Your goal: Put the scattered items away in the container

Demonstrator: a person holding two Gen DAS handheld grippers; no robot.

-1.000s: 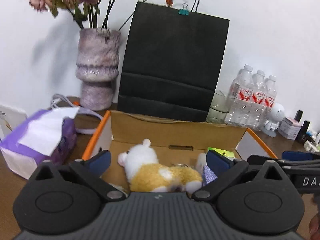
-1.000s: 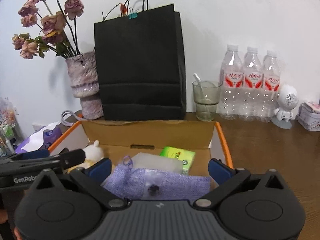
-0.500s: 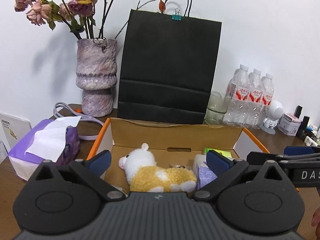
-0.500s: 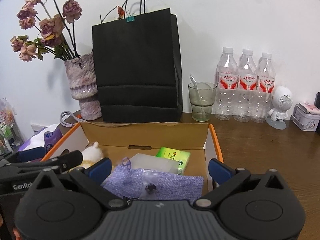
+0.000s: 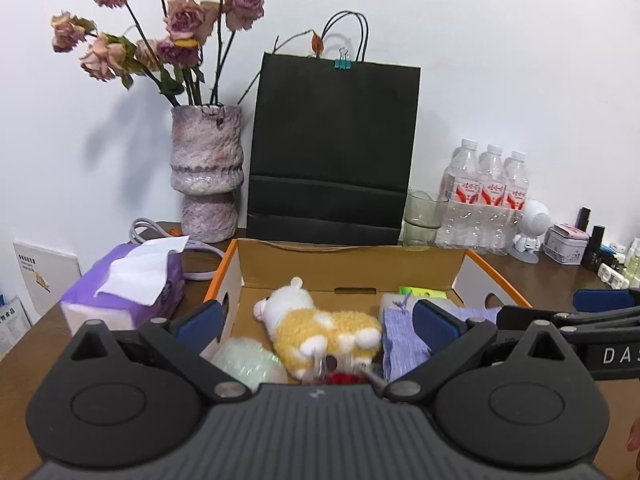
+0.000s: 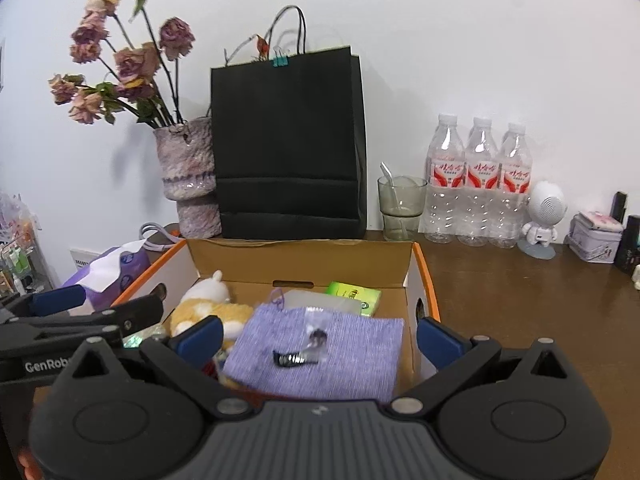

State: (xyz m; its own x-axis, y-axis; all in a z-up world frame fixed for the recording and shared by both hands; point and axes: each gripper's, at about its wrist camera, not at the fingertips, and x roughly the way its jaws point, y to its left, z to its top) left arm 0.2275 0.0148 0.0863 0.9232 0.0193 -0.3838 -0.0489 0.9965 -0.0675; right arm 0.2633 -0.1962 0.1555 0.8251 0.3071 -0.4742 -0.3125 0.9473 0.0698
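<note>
hovering over cardboard box point(image 6: 304, 264), both grippers' fingers wide, "genrob", "das" lettering

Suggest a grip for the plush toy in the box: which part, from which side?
Grip the plush toy across its yellow midbody from above. It lies on its side, long axis across the box, so the fingers can straddle its narrow width. The purple pouch crowds its right end.

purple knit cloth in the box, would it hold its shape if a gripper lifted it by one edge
Probably not. The purple knit cloth looks thin and drapes over the items beneath it in the cardboard box, so it would likely sag. The small clear packet lying on top would probably slide off.
</note>
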